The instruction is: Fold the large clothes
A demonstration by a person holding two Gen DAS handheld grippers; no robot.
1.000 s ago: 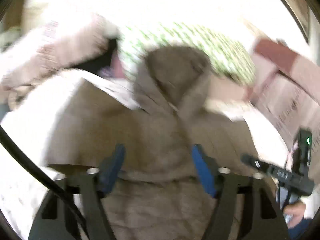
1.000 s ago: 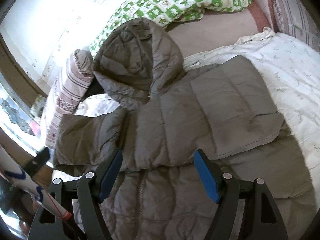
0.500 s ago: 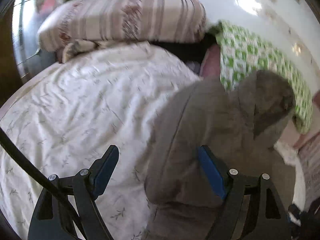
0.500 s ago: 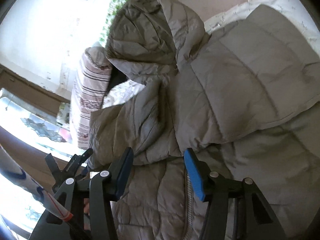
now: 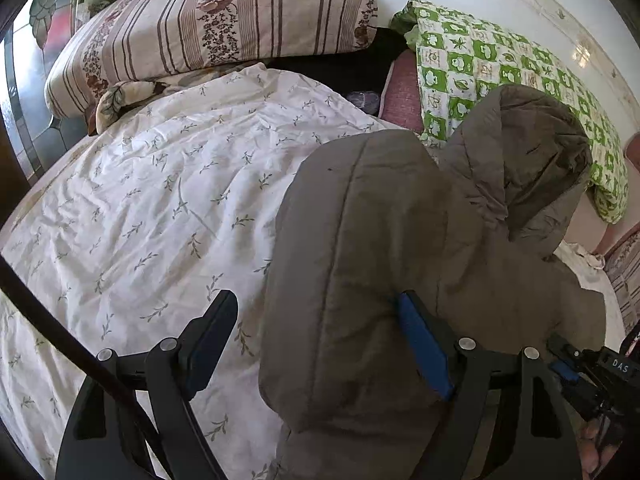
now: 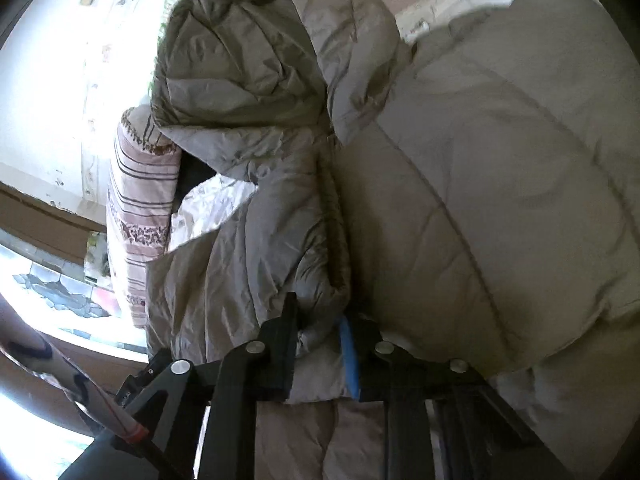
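Observation:
A grey-brown hooded puffer jacket lies on a bed, hood toward the pillows. In the left wrist view my left gripper is open, its jaws wide apart over the jacket's folded left edge, holding nothing. In the right wrist view the jacket fills the frame, hood at the top. My right gripper is shut on a fold of the jacket's front edge beside the zipper.
The bed has a white leaf-print duvet. A striped pillow and a green checked quilt lie at the head. The striped pillow and a window show left in the right wrist view.
My right gripper moved down onto the jacket's front edge and closed on it. My left gripper swung left to the jacket's left edge and stays open.

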